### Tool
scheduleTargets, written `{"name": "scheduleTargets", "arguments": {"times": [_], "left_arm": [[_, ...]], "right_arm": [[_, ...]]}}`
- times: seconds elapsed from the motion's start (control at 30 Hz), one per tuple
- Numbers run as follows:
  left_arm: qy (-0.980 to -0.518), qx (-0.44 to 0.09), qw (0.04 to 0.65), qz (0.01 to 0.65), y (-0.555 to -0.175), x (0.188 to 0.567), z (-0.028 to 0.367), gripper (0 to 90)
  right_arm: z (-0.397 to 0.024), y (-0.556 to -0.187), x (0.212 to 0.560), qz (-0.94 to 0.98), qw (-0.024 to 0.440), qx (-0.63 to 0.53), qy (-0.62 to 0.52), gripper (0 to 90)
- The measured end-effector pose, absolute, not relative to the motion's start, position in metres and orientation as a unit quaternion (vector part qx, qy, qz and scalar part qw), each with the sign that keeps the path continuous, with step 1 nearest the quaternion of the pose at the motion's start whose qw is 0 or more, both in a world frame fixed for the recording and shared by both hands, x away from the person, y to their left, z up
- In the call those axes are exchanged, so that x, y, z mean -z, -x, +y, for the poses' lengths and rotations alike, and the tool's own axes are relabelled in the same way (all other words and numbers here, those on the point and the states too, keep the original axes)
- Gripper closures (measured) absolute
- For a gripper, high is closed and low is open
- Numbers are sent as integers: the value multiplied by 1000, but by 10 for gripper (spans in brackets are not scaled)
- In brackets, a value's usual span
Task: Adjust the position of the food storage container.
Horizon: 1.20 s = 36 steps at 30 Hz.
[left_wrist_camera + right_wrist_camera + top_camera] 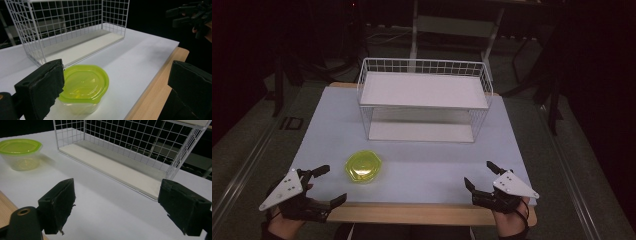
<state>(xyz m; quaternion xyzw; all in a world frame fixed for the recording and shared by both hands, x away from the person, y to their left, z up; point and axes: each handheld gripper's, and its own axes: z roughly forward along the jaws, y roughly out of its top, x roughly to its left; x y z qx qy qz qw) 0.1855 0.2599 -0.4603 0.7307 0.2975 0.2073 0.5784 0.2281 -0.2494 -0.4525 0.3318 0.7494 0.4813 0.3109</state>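
Observation:
A small clear tub with a lime-green lid (363, 166) stands on the white tabletop, front left of centre. My left gripper (333, 185) rests at the table's front left corner, just left of the tub, open and holding nothing. In the left gripper view the tub (85, 83) sits close ahead, next to the left one of the two wide-apart jaws of the left gripper (117, 71). My right gripper (478, 173) is at the front right, open and empty. In the right gripper view the tub (20, 147) is far off at the upper left, and the right gripper (117, 195) has bare table between its jaws.
A white two-shelf wire rack (424, 100) stands at the back middle of the table, both shelves bare, its lower shelf (112, 167) open toward me. The wooden front edge (412, 212) runs under both grippers. The right gripper (190, 13) shows far off in the left gripper view.

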Motion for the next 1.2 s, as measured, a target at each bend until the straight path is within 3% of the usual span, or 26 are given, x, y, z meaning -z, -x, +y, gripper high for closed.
{"name": "scheduleTargets", "arguments": {"times": [0.37,0.57,0.63,0.77,0.83,0.97,1.07,1.2], "left_arm": [[-714,-200,590,319,-187,438,261,15],[-718,-208,558,361,-205,435,268,20],[-714,-210,548,383,-211,439,271,67],[-703,-221,524,427,-223,448,281,327],[-705,-223,502,449,-231,452,285,524],[-716,-221,462,475,-247,461,288,770],[-717,-202,441,500,-260,472,291,900],[-737,-172,411,508,-271,487,289,900]], "right_arm": [[-245,-224,449,750,312,-490,-317,139],[-244,-223,448,748,311,-493,-317,140],[-243,-223,448,749,307,-495,-316,140],[-242,-222,448,751,305,-496,-312,140],[-242,-222,448,752,306,-495,-310,140],[-241,-222,448,753,304,-495,-308,141],[-241,-221,447,753,303,-496,-307,142],[-242,-222,447,753,302,-497,-308,142]]}}
